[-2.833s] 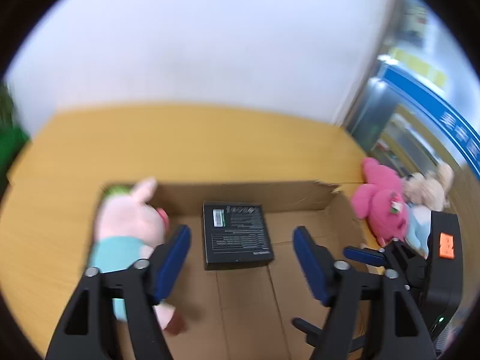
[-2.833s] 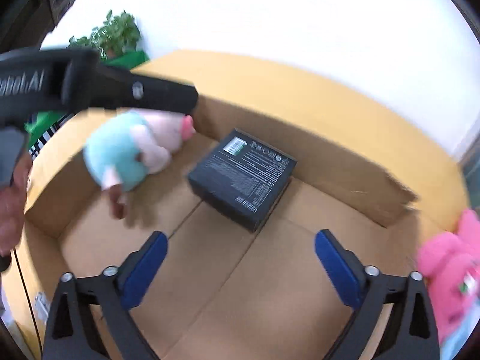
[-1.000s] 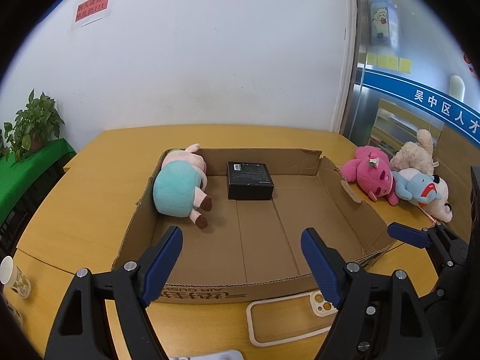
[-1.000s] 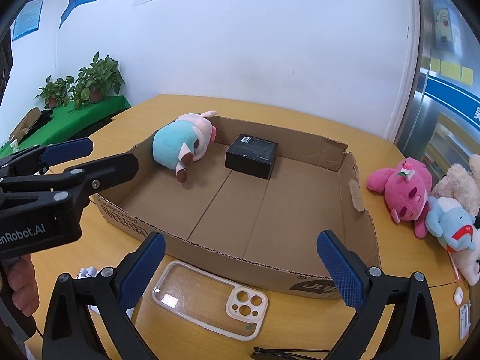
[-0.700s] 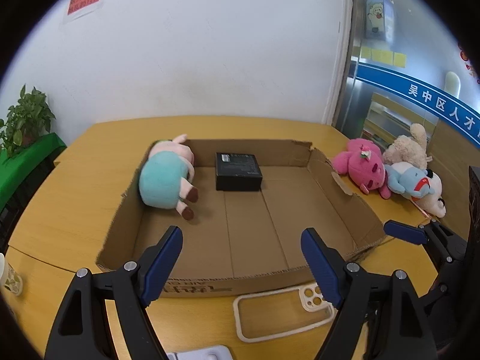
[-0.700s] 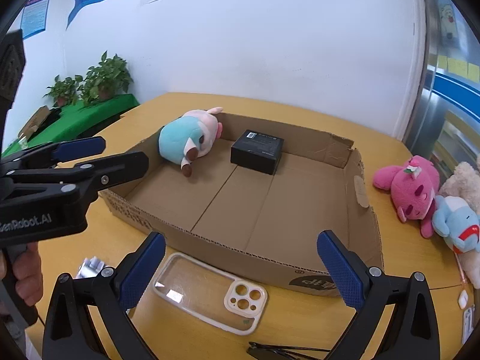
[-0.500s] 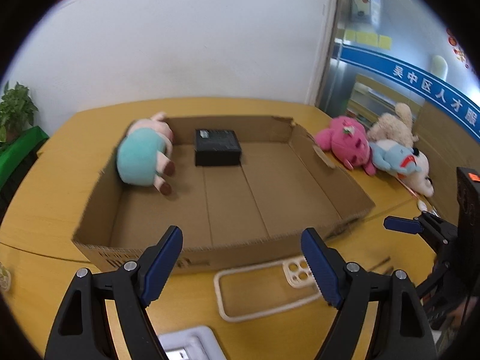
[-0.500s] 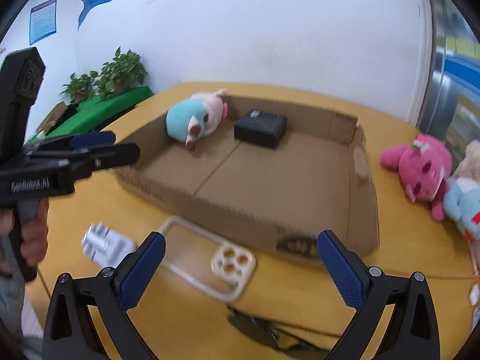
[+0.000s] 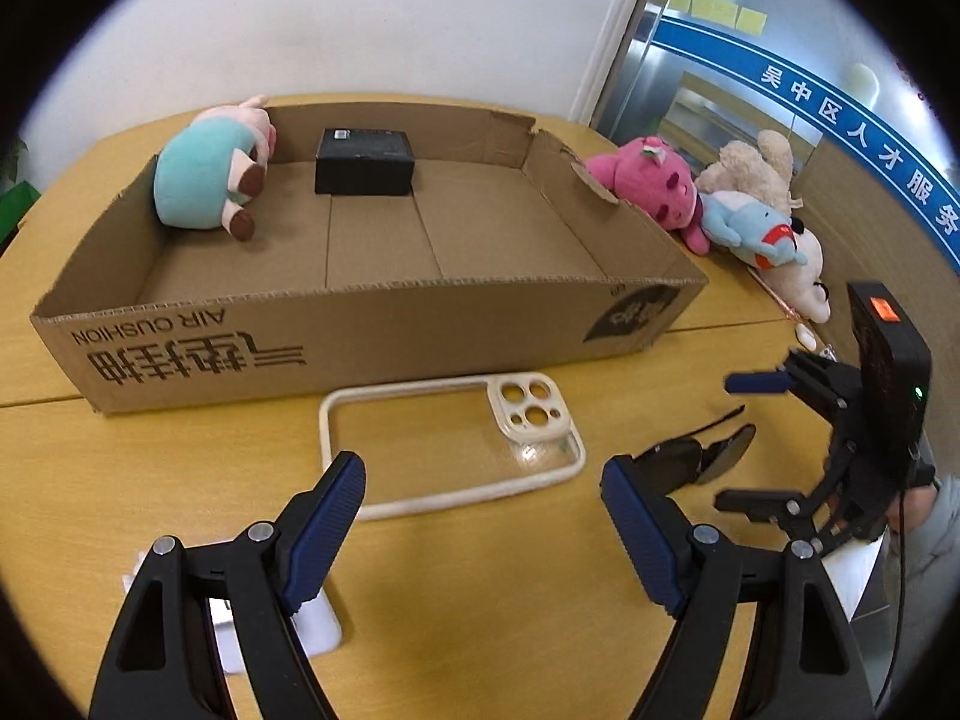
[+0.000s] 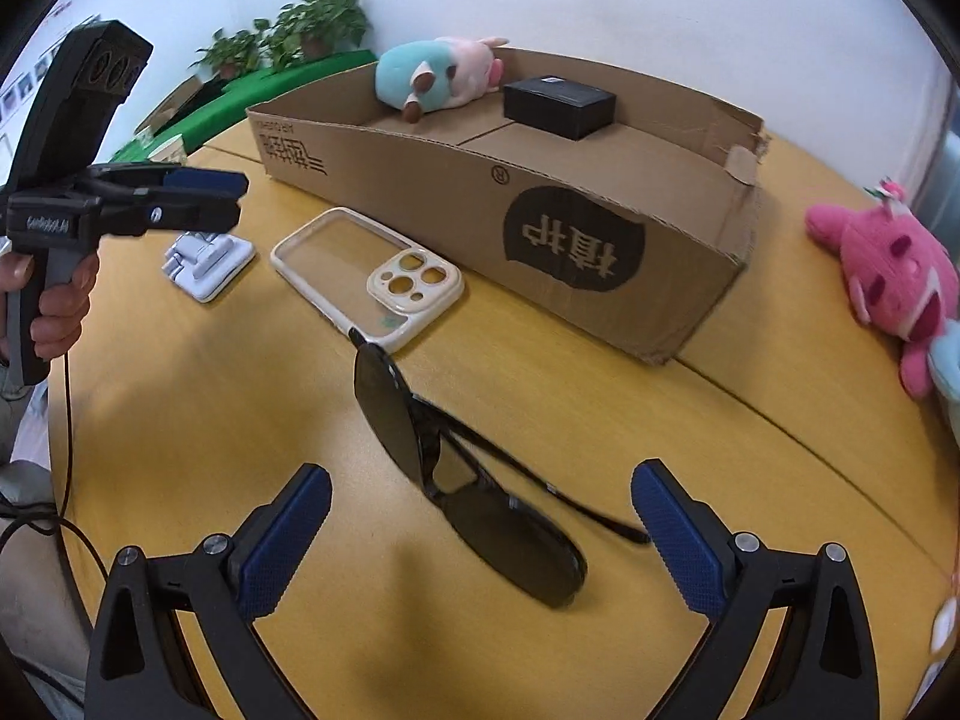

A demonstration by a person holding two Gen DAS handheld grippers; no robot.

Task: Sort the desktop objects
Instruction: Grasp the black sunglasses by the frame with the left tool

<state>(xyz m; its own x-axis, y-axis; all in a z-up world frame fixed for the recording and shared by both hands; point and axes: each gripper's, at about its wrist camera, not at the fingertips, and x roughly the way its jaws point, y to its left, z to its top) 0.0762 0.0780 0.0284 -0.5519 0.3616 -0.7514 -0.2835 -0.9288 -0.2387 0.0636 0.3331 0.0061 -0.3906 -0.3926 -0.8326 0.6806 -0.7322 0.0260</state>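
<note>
A cardboard box (image 9: 372, 324) (image 10: 540, 204) holds a teal-and-pink pig plush (image 9: 204, 168) (image 10: 432, 81) and a black box (image 9: 366, 159) (image 10: 558, 96). In front of it on the wooden table lie a clear phone case (image 9: 444, 444) (image 10: 366, 270), black sunglasses (image 10: 468, 480) (image 9: 696, 456) and a white gadget (image 10: 207, 261) (image 9: 312, 618). My left gripper (image 9: 483, 525) is open over the table near the phone case. My right gripper (image 10: 480, 531) is open, its jaws on either side of the sunglasses and above them.
A pink plush (image 9: 648, 180) (image 10: 888, 270), a blue plush (image 9: 750, 228) and a beige plush (image 9: 756, 162) lie right of the box. Potted plants (image 10: 288, 30) stand beyond the table at the left.
Both grippers have pulled back out of the box and lowered toward the table in front of it. The right gripper now hangs over the sunglasses, the left near the phone case.
</note>
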